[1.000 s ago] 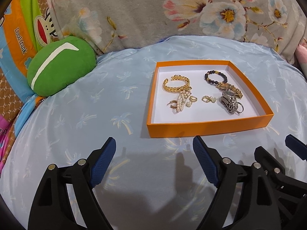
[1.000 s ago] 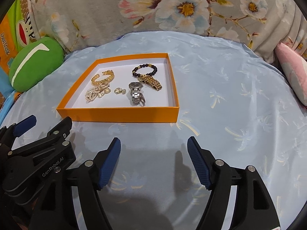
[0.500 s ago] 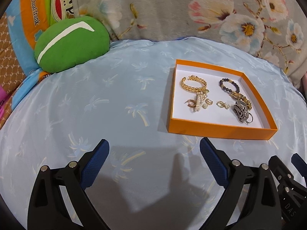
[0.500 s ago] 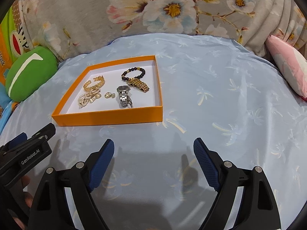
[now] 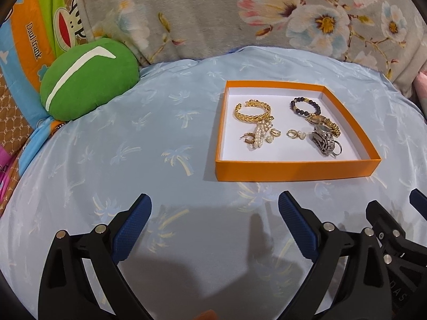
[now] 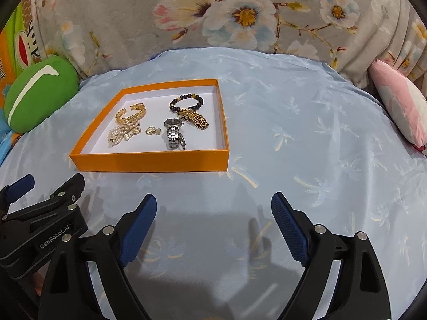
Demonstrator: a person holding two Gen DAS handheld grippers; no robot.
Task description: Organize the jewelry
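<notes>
Orange cardboard forms the shallow tray (image 5: 296, 170) that holds the jewelry; it lies on a pale blue palm-print sheet (image 5: 133, 144) covering the bed, right of centre in the left wrist view and left of centre in the right wrist view. Inside, on the white floor, a gold braided cuff (image 5: 253, 112) sits at the upper left, with a pearl cluster piece (image 5: 259, 136) touching its lower edge and small gold earrings (image 5: 275, 132) beside that. A dark beaded bracelet (image 5: 305, 105) occupies the upper right; below it a gold-link watch (image 6: 194, 117) and a silver watch (image 6: 173, 130) lie close together. A green cushion (image 5: 89, 82) rests at the upper left of the frame, against floral fabric (image 5: 213, 13) that fills the top; a pink pillow (image 6: 400, 101) shows at the right edge of the right wrist view. Left hand-held gripper (image 5: 214, 221): bottom of the frame, jaws spread wide, holding nothing, below the tray and apart from it. Right hand-held gripper (image 6: 213, 221): likewise spread wide and empty, low in its frame, short of the tray's near wall.
</notes>
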